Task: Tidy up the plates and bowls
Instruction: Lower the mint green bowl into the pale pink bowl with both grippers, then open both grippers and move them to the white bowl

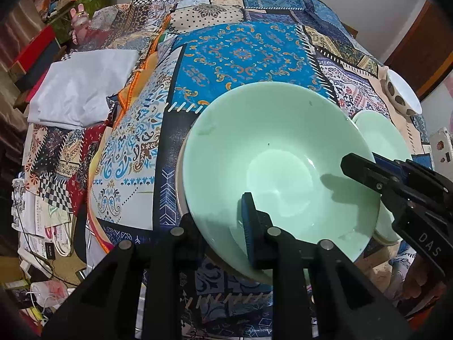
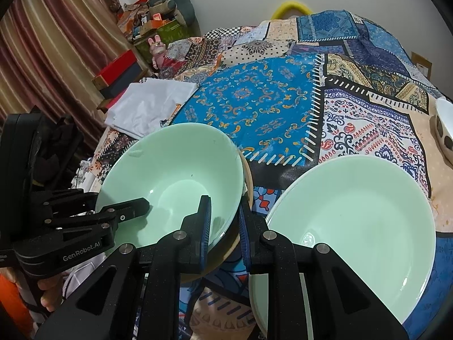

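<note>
A mint green bowl (image 1: 271, 153) sits tilted on a beige dish (image 2: 248, 195) on the patchwork cloth; it also shows in the right wrist view (image 2: 172, 170). My left gripper (image 1: 220, 221) straddles its near rim, one finger inside, one outside, jaws apart. My right gripper (image 2: 225, 223) straddles the bowl's other rim, jaws apart; it shows in the left wrist view (image 1: 368, 175). A mint green plate (image 2: 354, 221) lies to the right, also visible in the left wrist view (image 1: 379, 133). A white bowl with brown spots (image 2: 444, 133) stands far right.
A folded white cloth (image 1: 82, 90) lies at the left of the patchwork tablecloth (image 1: 240, 53). Boxes and a pink rabbit toy (image 2: 158, 51) stand behind on the left. Papers and cables (image 1: 45, 226) lie below the table's left edge.
</note>
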Demonstrator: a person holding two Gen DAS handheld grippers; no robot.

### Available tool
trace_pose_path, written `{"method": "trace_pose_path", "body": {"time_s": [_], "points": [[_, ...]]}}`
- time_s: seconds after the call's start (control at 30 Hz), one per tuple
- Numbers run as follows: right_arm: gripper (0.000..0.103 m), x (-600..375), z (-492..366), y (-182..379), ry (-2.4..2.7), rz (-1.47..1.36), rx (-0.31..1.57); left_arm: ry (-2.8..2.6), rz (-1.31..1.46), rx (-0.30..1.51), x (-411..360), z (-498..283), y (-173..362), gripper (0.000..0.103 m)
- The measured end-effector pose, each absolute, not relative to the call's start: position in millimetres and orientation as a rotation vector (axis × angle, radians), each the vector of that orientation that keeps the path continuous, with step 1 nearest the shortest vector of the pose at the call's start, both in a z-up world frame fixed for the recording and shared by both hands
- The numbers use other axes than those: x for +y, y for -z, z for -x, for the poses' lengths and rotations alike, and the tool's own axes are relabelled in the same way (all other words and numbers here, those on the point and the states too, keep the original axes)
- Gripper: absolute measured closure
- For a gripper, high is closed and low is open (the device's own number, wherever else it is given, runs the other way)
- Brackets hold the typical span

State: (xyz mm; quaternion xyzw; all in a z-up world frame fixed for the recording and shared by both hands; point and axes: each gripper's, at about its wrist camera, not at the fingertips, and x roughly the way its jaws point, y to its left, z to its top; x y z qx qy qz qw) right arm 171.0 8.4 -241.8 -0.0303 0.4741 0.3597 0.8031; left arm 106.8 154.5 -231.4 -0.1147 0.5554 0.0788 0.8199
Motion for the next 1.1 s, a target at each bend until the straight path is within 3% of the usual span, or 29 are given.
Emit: {"method": "trace_pose_path", "body": {"time_s": [0.8,0.87,0.93,0.97,1.1], "points": [[0.085,-19,-161,217,-0.722,0.118,0.947,-0.229,0.199,1.155,160,-99,208,0.079],[0.079,-22,-161,213,-0.719,0.113,0.943,-0.222,0.219,1.137,163,-97,200,0.079],[0.061,-26,-163,209,-0.714,0.102,0.940,-0.221,0.221,1.113,162,-96,190,0.079],[0.057,-28,-163,207,-0.713,0.092,0.933,-0.221,0.207,1.094,158,-96,183,0.079],[0.055,-36,-163,195,-0.688,0.092,0.888,-0.196,0.175,1.028,141,-96,160,0.071]]}}
